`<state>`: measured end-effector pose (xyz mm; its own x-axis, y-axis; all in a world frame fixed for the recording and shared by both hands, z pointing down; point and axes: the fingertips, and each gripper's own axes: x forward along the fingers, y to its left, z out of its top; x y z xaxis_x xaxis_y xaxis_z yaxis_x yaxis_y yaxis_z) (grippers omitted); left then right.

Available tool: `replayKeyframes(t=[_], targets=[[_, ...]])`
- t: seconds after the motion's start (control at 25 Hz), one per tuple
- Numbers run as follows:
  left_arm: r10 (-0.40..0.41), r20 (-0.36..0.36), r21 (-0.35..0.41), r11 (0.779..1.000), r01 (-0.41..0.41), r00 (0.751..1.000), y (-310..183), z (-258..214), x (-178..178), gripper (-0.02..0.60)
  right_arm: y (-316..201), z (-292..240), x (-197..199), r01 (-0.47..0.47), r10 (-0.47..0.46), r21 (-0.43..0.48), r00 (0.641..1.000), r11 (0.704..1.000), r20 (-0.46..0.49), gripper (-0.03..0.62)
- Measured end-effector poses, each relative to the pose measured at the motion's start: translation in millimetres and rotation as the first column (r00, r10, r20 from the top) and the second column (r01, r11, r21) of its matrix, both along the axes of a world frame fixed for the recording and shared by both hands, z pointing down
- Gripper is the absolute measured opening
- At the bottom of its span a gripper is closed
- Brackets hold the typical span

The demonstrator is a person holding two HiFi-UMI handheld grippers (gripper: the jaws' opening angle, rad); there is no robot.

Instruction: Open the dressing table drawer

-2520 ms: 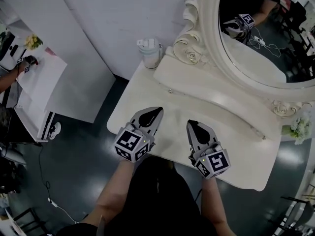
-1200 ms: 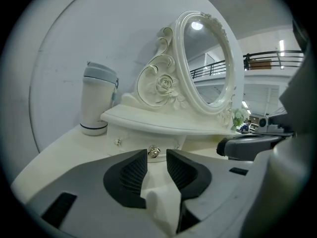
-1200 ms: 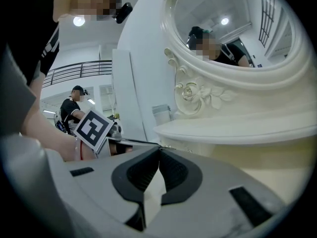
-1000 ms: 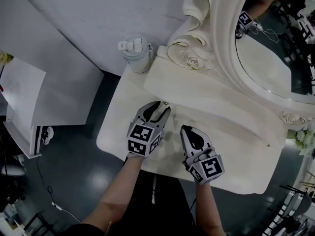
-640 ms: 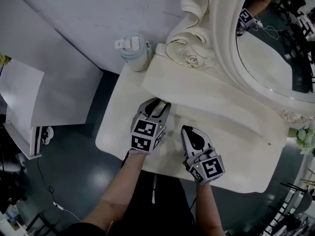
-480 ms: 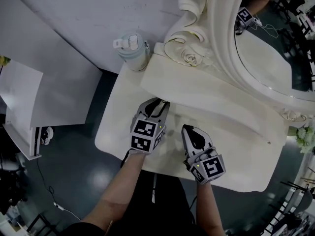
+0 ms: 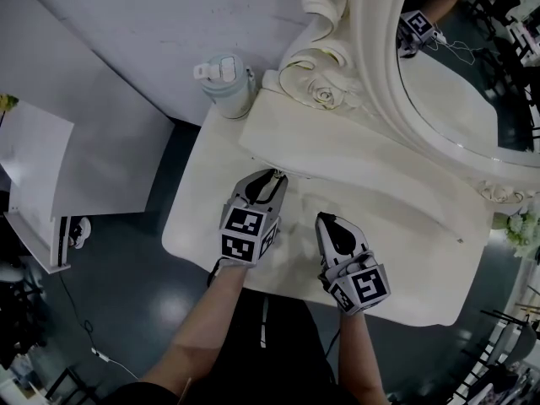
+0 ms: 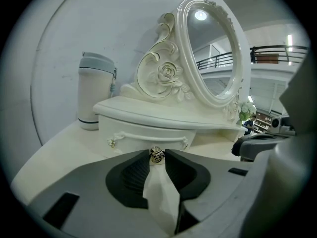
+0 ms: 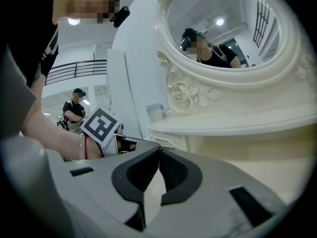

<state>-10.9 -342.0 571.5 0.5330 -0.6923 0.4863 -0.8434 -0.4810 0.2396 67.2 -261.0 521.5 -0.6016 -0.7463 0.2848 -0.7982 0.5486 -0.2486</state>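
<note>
Dark floor surrounds a cream dressing table (image 7: 405, 256) set against a white wall; at its back left corner a pale lidded cup (image 7: 226, 83) stands upright, just beside the carved rose scroll of the mirror frame. The drawer (image 8: 148, 129) runs under the raised shelf at the back of the tabletop, its front facing the person. The left gripper (image 7: 270, 178) reaches that front; its jaws are nearly together and pinch a small metal knob (image 8: 157, 155) at their tips. From the head camera the knob is hidden by the gripper, and I cannot tell whether the drawer has come out at all. The right gripper (image 7: 331, 221) hovers over the bare tabletop just beside the left one, apart from the drawer; its jaws are pressed together at the tips with nothing between them. The oval mirror (image 7: 460, 74) is cut off by the top and right edges; a bunch of pale flowers (image 7: 525, 229) at the right edge is only partly in view.
</note>
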Motion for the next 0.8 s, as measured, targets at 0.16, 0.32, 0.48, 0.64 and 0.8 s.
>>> replayKeyframes(t=[0.16, 0.32, 0.48, 0.64, 0.8], targets=[[0.0, 0.002, -0.004, 1.0, 0.0, 1.0, 5.4, -0.1, -1.4, 0.104, 4.5, 0.7, 0.1, 0.002, -0.002, -0.008, 1.0, 1.0, -0.006, 0.005], [0.001, 0.004, -0.008, 1.0, -0.001, 1.0, 11.5, 0.3, -2.1, 0.104, 8.9, 0.2, -1.1, 0.008, -0.008, -0.007, 1.0, 1.0, -0.01, 0.005], [0.002, 0.007, -0.008, 1.0, -0.002, 1.0, 16.0, 0.7, -2.8, 0.104, 12.7, -0.4, -1.6, 0.008, -0.008, -0.01, 1.0, 1.0, -0.003, 0.005], [0.002, 0.01, -0.01, 1.0, -0.002, 1.0, 20.6, 0.7, -3.9, 0.104, 16.1, -2.5, -1.8, 0.01, -0.01, -0.007, 1.0, 1.0, 0.0, 0.005], [0.001, 0.013, -0.012, 1.0, -0.001, 1.0, 24.7, 0.3, -4.9, 0.104, 18.2, -5.0, -0.7, 0.008, -0.008, 0.0, 1.0, 1.0, 0.008, 0.005]])
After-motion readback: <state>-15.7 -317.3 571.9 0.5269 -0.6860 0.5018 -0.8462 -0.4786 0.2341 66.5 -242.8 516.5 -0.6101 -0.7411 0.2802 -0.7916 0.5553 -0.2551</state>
